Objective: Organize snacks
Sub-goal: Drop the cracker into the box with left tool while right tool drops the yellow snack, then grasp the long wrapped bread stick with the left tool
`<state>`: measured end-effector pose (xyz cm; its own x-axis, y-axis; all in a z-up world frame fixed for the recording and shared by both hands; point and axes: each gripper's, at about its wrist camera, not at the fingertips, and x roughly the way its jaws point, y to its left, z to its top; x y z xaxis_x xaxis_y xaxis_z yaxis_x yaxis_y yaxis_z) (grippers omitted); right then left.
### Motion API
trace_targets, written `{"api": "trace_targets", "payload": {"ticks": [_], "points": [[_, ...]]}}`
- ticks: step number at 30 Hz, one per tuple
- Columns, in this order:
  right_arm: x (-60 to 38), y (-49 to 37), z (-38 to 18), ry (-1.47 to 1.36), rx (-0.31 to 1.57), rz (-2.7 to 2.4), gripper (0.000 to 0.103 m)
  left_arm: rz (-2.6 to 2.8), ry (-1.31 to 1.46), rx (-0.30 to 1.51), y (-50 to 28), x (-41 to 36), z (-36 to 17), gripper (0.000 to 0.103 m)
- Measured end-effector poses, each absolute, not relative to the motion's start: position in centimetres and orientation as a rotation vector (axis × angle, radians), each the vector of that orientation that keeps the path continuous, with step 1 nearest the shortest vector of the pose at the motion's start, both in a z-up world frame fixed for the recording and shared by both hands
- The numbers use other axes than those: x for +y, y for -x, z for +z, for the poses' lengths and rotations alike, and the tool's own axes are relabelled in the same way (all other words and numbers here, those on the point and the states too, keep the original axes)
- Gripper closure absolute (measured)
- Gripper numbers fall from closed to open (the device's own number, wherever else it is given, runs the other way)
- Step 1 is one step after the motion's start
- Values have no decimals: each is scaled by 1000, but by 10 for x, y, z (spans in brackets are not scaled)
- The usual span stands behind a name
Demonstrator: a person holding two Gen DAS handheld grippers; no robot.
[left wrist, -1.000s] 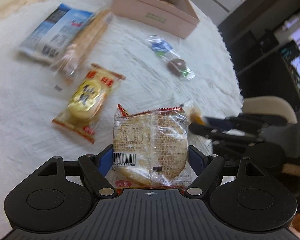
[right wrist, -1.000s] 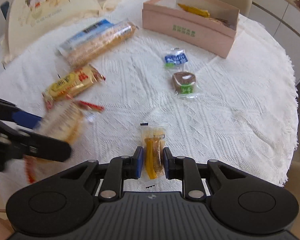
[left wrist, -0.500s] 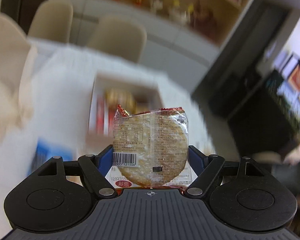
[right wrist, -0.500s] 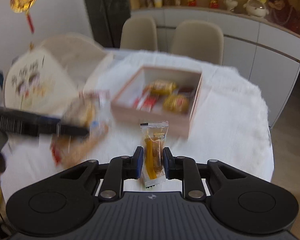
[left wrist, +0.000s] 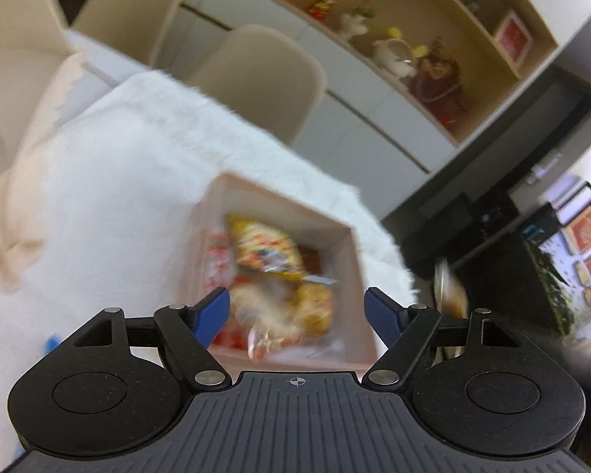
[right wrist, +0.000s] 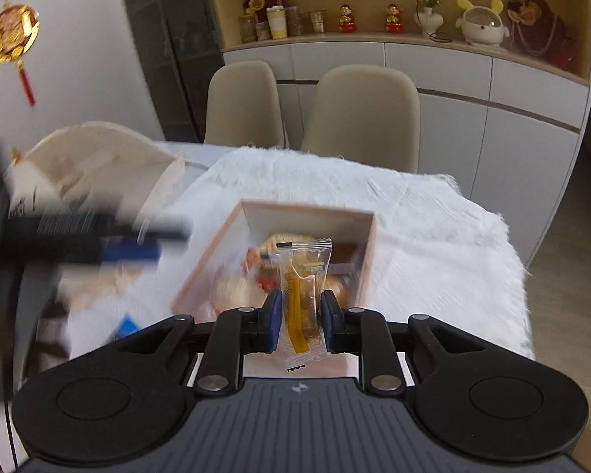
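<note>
Left wrist view: white tablecloth across most of the lower left, blurred by motion.
Table cover, right wrist view: same cloth, pink box sitting on it.
Pink box: open top, square walls, several wrapped snacks heaped inside; directly ahead of both tools.
Box, right wrist view: far inner wall pale and bare, contents bunched toward the near side.
Left gripper: blue pads spread wide, nothing between them; poised over the near edge of the box.
Smeared packet: pale, blurred, lying in or dropping into the box just ahead of the spread pads; cannot tell which.
Right gripper: pads pressed against a small clear sachet.
Sachet location: pinched at its lower half, raised above the near wall of the box.
Sachet axis: long axis upright, running away from the tool; sealed top edge with dark strip farthest off, serrated bottom edge nearest the camera.
Sachet contents: yellow strip on the left, brownish piece alongside.
Step in hand (judgement): dropping the sachet into the box.
Doing it well: carry forward until past the near wall, aim for the barer far right corner, lower before letting go.
Risk: light sachet may catch on the rim or slide off the heap.
</note>
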<state>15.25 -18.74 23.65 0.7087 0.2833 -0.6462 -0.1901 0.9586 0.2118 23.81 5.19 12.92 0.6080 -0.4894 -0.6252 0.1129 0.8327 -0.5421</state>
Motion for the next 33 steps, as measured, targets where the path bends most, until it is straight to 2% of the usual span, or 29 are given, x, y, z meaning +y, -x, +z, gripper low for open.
{"api": "trace_targets", "payload": {"ticks": [1,3,6,11,13,16,21,23,28,33], "points": [[-185,-169,236,-169,745,289,80,-327,487,860,-232,61,123,23],[-177,-203,225,-198,814,318,53,-251,496,876,-223,81,112,24],[-172,-217,203,-168,865,275,52,-160,522,892,-203,115,98,25],[-165,-192,169,-111,921,297,52,-97,522,919,-167,146,86,25],[-154,-178,158,-37,935,307,52,-126,495,944,-153,143,83,26],[-130,-143,144,150,890,316,46,-127,415,969,-135,133,82,26],[-105,-96,129,248,889,397,45,-194,342,1016,-118,106,76,26],[-96,-82,122,273,898,411,44,-218,304,1032,-116,93,73,30],[-86,-54,107,252,958,438,41,-167,231,1055,-106,76,71,48],[-84,-33,94,270,999,422,41,-186,201,1096,-83,66,74,50]]}}
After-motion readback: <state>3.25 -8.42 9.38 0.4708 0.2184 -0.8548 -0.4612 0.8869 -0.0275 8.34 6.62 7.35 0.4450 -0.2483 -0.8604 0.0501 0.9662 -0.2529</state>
